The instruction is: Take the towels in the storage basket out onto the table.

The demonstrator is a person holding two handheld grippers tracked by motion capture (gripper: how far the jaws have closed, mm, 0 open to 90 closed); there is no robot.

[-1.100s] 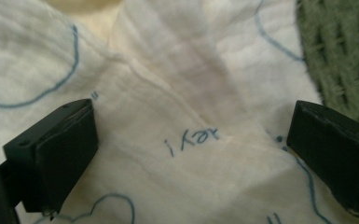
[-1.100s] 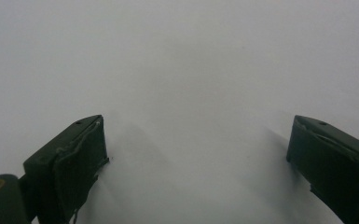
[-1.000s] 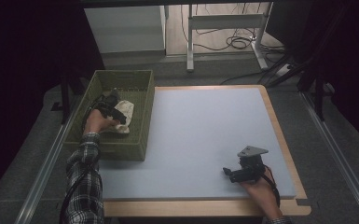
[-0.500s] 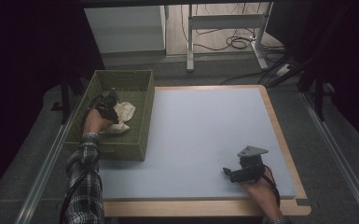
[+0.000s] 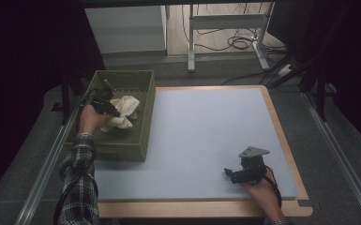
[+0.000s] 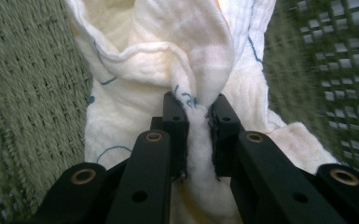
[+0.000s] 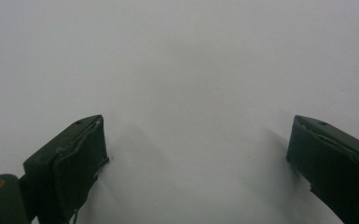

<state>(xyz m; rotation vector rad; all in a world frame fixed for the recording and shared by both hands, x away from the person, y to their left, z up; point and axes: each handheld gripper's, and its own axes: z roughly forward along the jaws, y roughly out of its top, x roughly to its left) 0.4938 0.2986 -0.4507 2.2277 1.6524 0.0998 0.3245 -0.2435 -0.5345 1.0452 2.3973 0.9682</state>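
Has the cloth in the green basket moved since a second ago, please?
Yes. The cloth, pinched in the left tool, has bunched up and lifted toward the far wall of the basket.

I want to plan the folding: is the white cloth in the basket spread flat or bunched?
Bunched: the white cloth lies crumpled in the green basket, one fold pinched.

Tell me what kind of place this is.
Probably a lab recording bench: a pale mat on a wood-edged table, cables on the floor behind, and a green basket holding a cloth.
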